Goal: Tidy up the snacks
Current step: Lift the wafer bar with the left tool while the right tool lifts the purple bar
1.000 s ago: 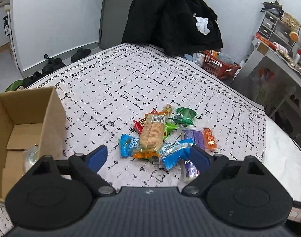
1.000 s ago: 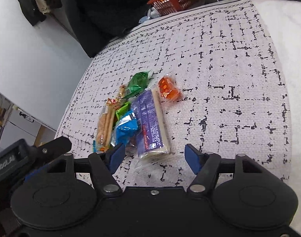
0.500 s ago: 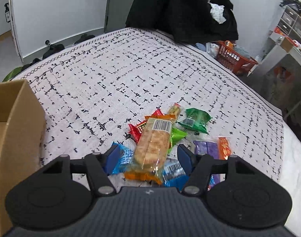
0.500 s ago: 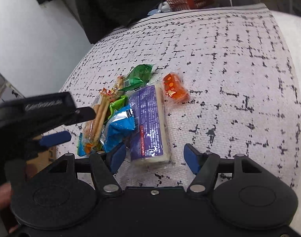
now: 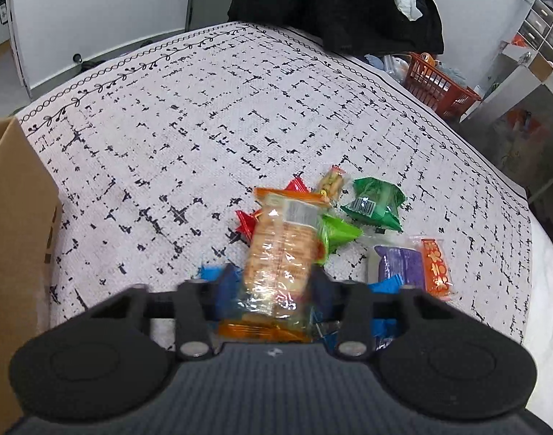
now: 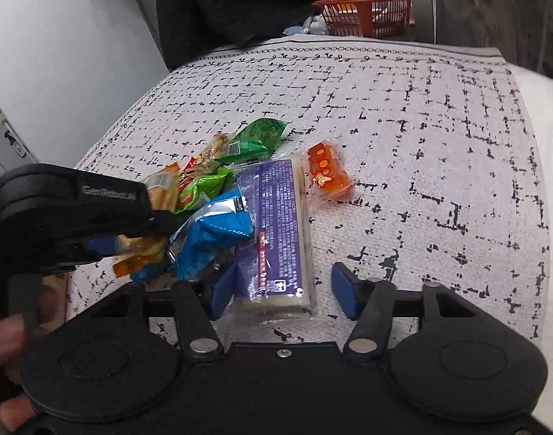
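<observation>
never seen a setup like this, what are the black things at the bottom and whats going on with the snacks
Those black things are two handheld grippers, each carrying a camera that looks out along its own fingers. One picture comes from the left gripper, one from the right gripper. A pile of wrapped snacks lies on a patterned cloth, beside a cardboard box. The left gripper's blue fingers look closed on the orange-ended cracker pack, though that part is blurred. The right gripper is open, with the purple pack between its fingers, ungripped.
</observation>
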Motion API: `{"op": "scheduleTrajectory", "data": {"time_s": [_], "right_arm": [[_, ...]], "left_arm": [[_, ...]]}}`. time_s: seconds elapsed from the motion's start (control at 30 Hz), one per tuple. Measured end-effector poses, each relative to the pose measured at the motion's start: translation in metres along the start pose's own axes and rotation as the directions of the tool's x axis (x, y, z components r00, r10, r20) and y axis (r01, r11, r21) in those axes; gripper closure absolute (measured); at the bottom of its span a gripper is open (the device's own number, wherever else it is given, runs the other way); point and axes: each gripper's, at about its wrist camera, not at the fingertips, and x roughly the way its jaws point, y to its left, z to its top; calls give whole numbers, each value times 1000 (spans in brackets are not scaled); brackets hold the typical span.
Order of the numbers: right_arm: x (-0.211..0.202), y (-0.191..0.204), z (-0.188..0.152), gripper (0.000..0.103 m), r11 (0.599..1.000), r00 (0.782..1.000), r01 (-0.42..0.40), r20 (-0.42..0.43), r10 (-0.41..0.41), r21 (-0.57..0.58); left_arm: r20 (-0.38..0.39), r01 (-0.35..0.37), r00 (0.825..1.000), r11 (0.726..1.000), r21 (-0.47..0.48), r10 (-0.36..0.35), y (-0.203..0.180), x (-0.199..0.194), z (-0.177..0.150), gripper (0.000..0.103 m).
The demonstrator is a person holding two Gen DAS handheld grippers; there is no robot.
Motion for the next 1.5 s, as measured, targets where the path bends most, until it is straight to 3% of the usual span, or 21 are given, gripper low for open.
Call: {"op": "scheduleTrajectory", "data": {"time_s": [0.03, 0.17, 0.4, 0.7, 1.13, 1.5], "right_arm": [[0, 0, 0, 60, 1000, 1000, 3, 3, -3, -3], [-1, 1, -2, 67, 1000, 1000, 0, 11, 0, -6], [-19, -3, -3, 71, 999, 1000, -9, 10, 9, 40], [-54, 4, 3, 71, 999, 997, -15, 76, 11, 52], [-104, 61, 8, 71, 996, 986, -76, 147, 81, -36], [-126, 109, 6, 71, 991, 980, -110, 156, 120, -71]], "left_arm": [[-6, 5, 1000, 1000, -10, -5, 2, -1, 0, 69], [14, 19, 1000, 1000, 3, -19, 6, -16, 1, 69], [51, 60, 997, 998, 16, -61, 11, -56, 4, 69], [128, 100, 986, 995, 31, -103, 22, -112, 4, 69], [215, 93, 973, 995, -43, -82, 77, -169, -2, 69], [269, 109, 961, 986, -126, -71, 127, -189, 0, 69]]}}
